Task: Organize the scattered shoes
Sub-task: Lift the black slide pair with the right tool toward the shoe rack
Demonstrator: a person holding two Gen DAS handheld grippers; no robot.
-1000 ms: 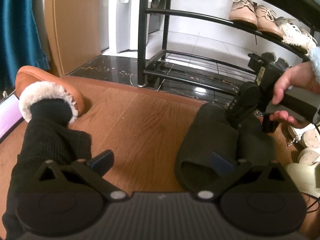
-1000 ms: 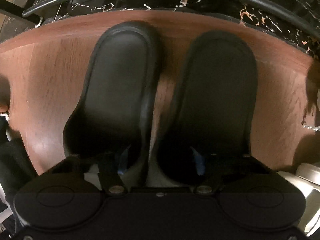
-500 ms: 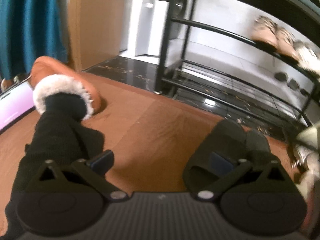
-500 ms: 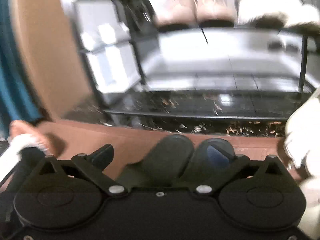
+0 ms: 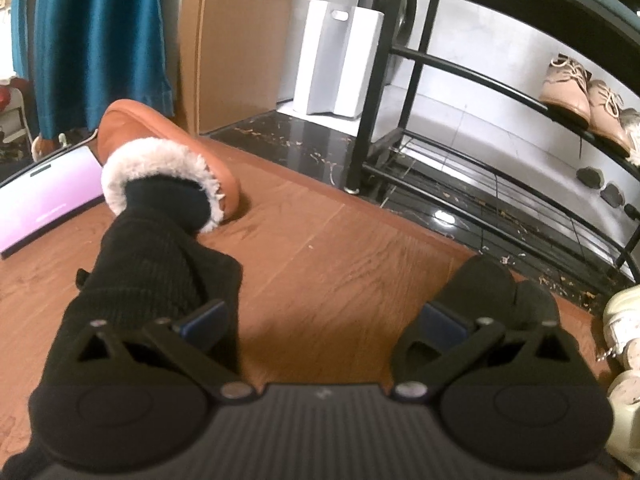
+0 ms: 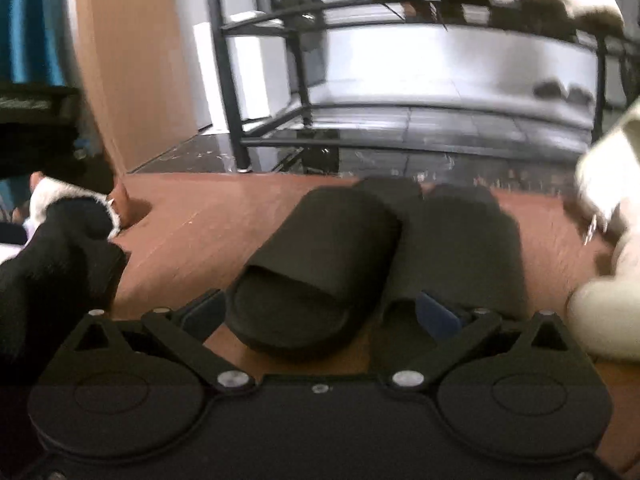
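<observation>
Two black slide sandals [image 6: 320,256] lie side by side on the wood floor, also at the right of the left wrist view [image 5: 500,292]. My right gripper [image 6: 320,316] is open and empty, its fingers either side of the left sandal's heel end. My left gripper [image 5: 320,320] is open and empty over bare floor, the sandals behind its right finger. A black metal shoe rack [image 5: 400,80] stands behind, with beige lace-up shoes [image 5: 576,96] on a shelf. An orange fur-lined slipper [image 5: 168,160] is worn on a black-socked leg at the left.
Cream shoes [image 5: 624,320] lie at the right edge, also in the right wrist view [image 6: 608,280]. A white bag [image 5: 336,64] stands by the rack. A lit phone [image 5: 40,196] lies on the floor at the left. A blue curtain [image 5: 100,40] hangs behind.
My right gripper has tilted up from looking straight down on the sandals and pulled back; it and the hand have left the left wrist view. My left gripper has swung left.
</observation>
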